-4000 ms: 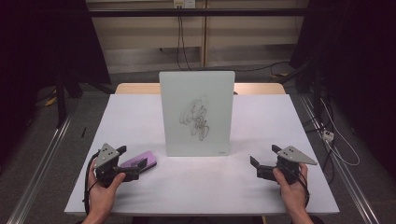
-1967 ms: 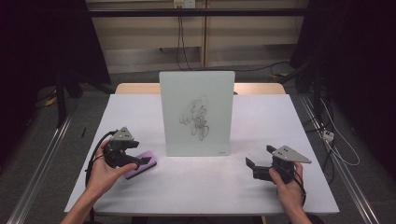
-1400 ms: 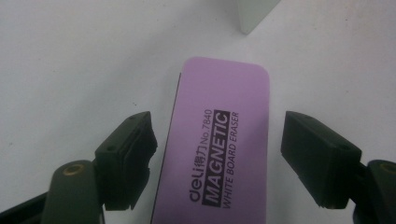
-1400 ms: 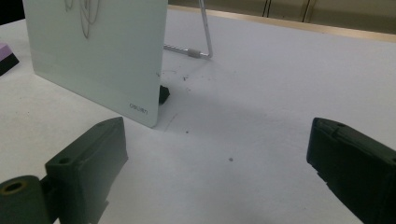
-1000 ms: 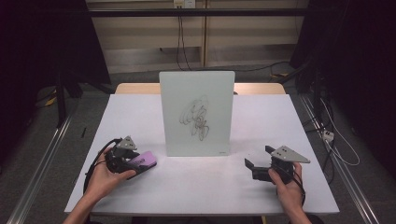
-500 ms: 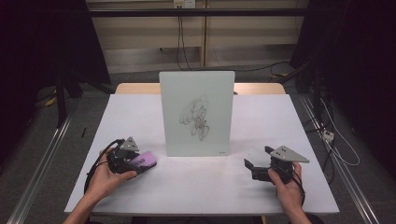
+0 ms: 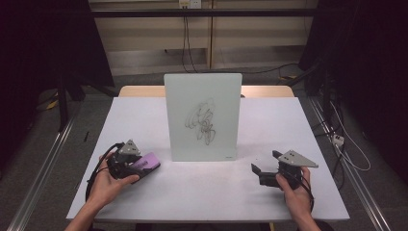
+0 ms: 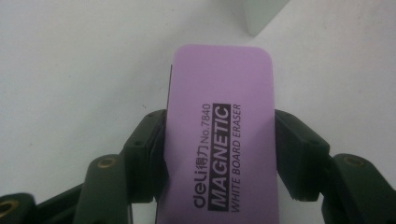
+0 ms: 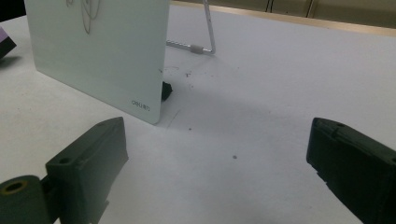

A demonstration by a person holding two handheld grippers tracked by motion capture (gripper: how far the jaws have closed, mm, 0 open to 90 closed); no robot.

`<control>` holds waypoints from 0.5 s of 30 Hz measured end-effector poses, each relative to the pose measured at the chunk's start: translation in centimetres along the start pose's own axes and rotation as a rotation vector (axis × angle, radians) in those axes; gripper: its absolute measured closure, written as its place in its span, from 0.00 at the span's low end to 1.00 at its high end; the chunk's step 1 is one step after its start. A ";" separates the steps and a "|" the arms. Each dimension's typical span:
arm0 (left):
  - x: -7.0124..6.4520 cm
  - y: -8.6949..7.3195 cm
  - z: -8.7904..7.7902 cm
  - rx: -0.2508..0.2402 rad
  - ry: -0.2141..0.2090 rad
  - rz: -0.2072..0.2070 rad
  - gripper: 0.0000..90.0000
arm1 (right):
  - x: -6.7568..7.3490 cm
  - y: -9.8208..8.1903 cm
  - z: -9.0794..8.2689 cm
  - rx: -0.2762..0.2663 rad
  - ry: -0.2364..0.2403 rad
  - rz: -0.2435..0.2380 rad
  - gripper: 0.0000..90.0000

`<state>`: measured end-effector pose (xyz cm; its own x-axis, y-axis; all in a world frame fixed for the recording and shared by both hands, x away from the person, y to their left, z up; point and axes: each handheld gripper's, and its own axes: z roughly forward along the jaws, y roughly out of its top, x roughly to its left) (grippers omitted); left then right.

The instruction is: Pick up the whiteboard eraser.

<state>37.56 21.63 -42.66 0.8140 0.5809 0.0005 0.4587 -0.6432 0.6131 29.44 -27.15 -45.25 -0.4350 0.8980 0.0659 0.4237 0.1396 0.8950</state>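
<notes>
A purple magnetic whiteboard eraser (image 8: pixel 224 140) lies on the white table, and my left gripper (image 8: pixel 219 158) is shut on its long sides. In the high view the eraser (image 7: pixel 146 162) and left gripper (image 7: pixel 137 166) sit at the table's left, near the lower left corner of an upright whiteboard (image 7: pixel 202 115) with a black scribble (image 7: pixel 204 122) on it. My right gripper (image 7: pixel 257 174) stands open at the table's right, held just above the surface. In the right gripper view its jaws (image 9: pixel 219 163) are wide apart, with the whiteboard (image 9: pixel 98 51) ahead to the left.
The white table (image 7: pixel 211 192) has bare surface between the two grippers. A metal wire stand (image 9: pixel 208 32) props the board from behind. A small black foot (image 9: pixel 166 90) sits at the board's bottom corner. Cables lie on the floor to the right.
My left gripper came forward over the purple eraser and shut on it. The right gripper shifted slightly left and stays open.
</notes>
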 end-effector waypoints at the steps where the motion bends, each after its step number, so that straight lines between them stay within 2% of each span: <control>1: 0.0 0.0 -0.1 -0.011 0.000 -0.001 0.45 | 0.0 0.0 0.0 0.000 -0.001 0.000 0.06; 6: -0.1 -0.2 -0.5 -0.058 -0.001 -0.012 0.45 | 0.0 0.1 0.1 -0.001 -0.004 0.004 0.06; 12: 0.2 -0.5 -1.2 -0.124 -0.014 -0.049 0.45 | -0.1 0.1 0.4 0.006 -0.008 0.010 0.06; 15: 0.4 -0.6 -1.7 -0.174 -0.009 -0.073 0.45 | 0.0 0.1 0.5 0.004 -0.009 0.008 0.06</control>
<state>37.03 23.04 -41.69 0.7844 0.6177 -0.0554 0.4486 -0.5035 0.7384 29.88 -26.96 -45.34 -0.4247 0.9027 0.0693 0.4304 0.1340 0.8926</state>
